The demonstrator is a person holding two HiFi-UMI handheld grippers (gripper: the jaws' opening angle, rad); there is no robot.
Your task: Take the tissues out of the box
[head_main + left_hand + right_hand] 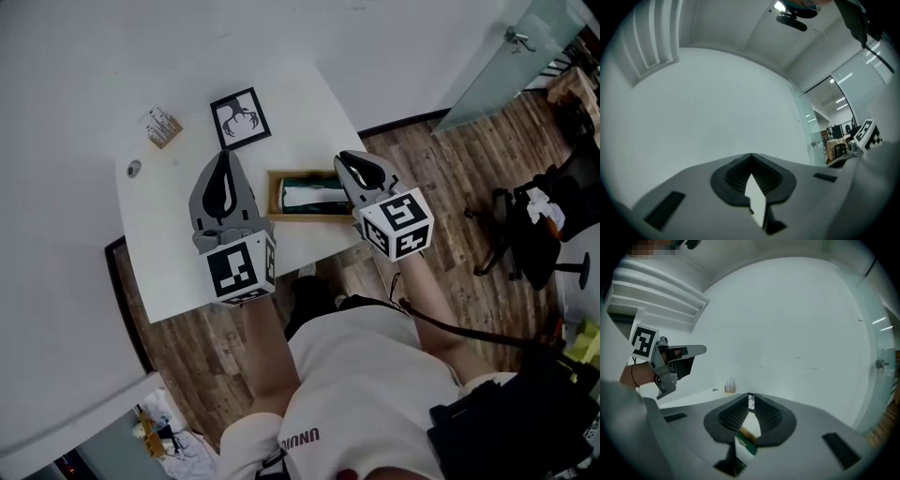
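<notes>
both your grippers are closed on nothing: left gripper and right gripper each have their tips pressed together. the tissues sit in the wooden box between them, near the front edge of the white table. go down like that and i reckon you'll just poke the pack or shove the box off the edge. around you: wood floor, an office chair, a glass door.
</notes>
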